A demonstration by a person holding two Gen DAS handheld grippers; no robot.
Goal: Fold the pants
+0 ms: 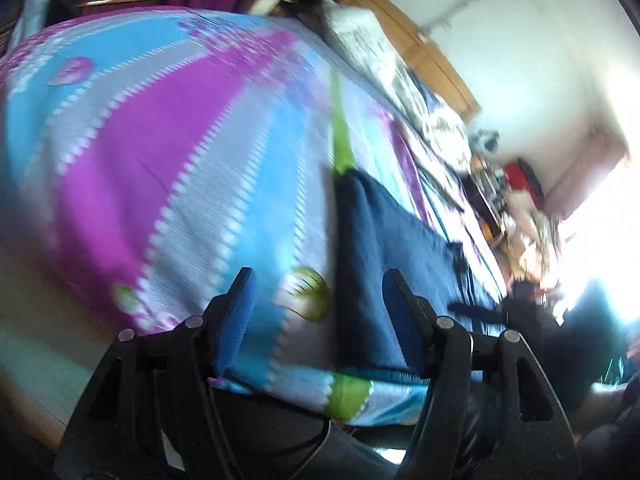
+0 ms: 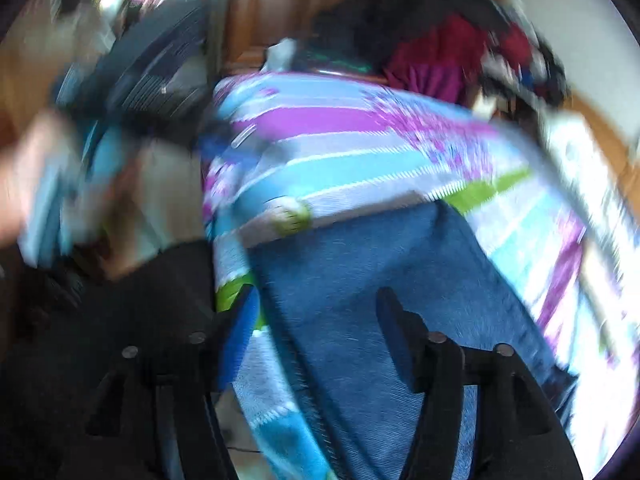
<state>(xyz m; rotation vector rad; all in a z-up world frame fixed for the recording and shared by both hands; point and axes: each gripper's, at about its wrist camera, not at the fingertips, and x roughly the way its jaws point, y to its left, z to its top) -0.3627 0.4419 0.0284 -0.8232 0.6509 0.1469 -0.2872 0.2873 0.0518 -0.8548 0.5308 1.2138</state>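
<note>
Dark blue pants (image 1: 384,248) lie flat on a bed with a striped purple, blue and grey sheet (image 1: 160,140). In the left wrist view my left gripper (image 1: 320,276) is open above the bed's near edge, its right finger over the pants' left edge and nothing between its fingers. In the right wrist view the pants (image 2: 380,280) stretch from the near edge toward the middle of the sheet (image 2: 340,140). My right gripper (image 2: 316,300) hangs open over their near part, holding nothing. Both views are blurred by motion.
A wooden headboard (image 1: 432,56) and a patterned pillow (image 1: 384,56) run along the bed's far side. Piled clothes (image 2: 440,52) sit at the bed's far end. A cluttered shelf (image 1: 512,196) and a bright window (image 1: 608,216) are at the right. Dark furniture (image 2: 152,60) stands left of the bed.
</note>
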